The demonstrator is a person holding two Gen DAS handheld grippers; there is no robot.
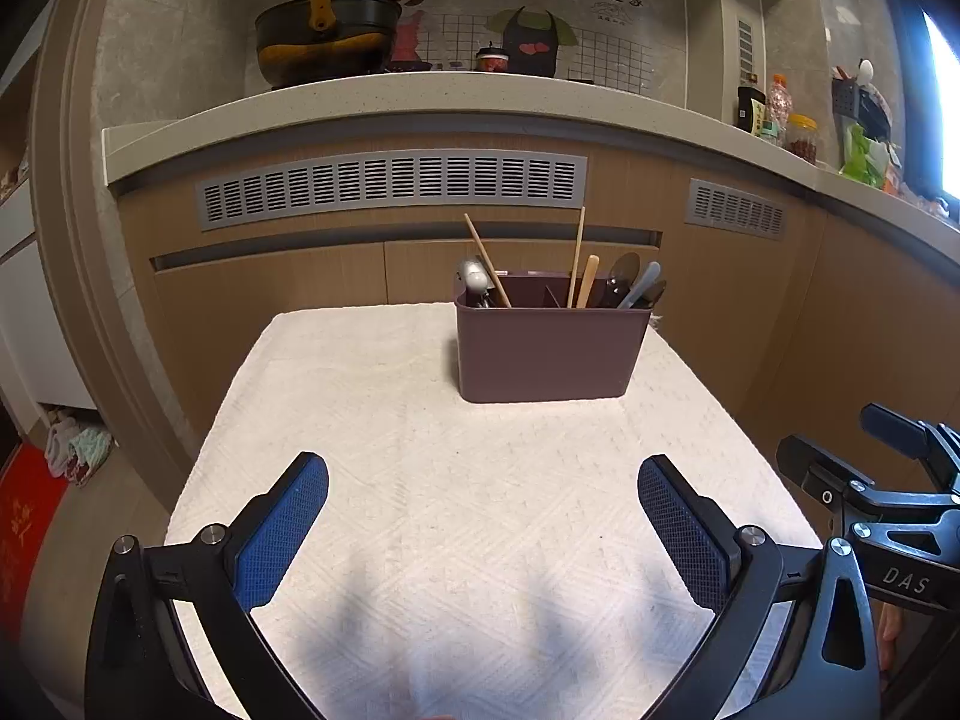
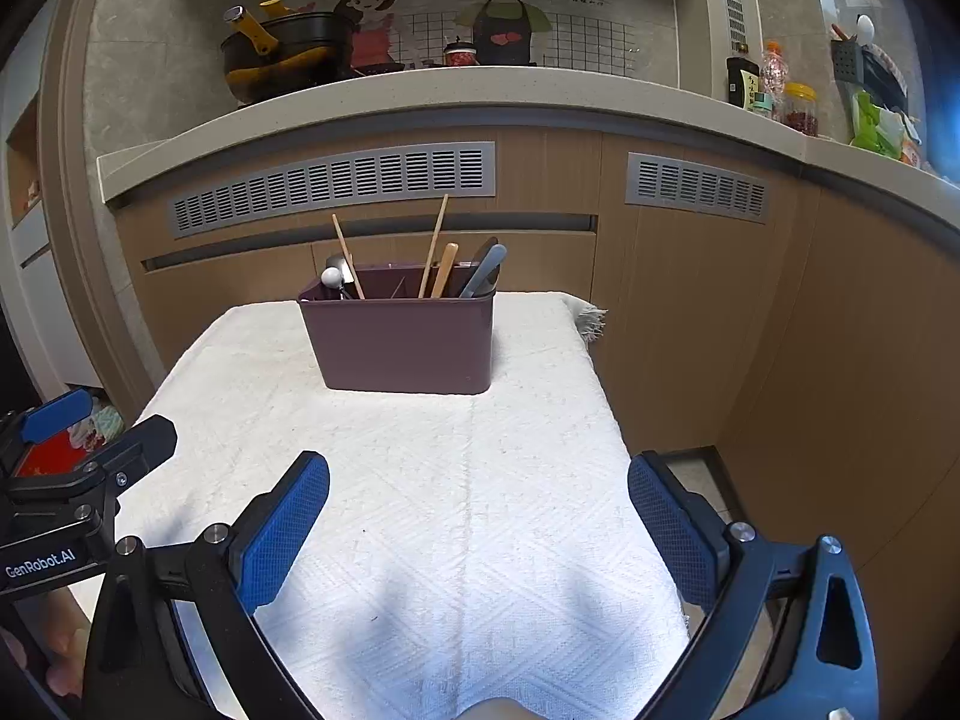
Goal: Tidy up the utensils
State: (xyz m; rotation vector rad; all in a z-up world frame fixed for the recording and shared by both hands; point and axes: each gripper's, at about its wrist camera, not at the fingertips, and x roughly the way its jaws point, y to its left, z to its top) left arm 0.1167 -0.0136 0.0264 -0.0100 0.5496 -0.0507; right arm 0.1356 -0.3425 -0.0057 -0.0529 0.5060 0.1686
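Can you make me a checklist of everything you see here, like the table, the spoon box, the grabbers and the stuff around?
Surface: small table under a white woven cloth; nothing loose seen lying on it.
Job's things: maroon plastic utensil caddy standing upright at the far end, holding wooden chopsticks, a wooden handle and metal spoons.
Clutter: nothing seen on the cloth.
Grippers: left hand-held gripper open, empty; right hand-held gripper open, empty; both hover short of the caddy.
Cables: nothing seen.
Surroundings: speckled kitchen counter with a black pot with yellow handle, jars and bottles; wooden cabinets with grey vents.
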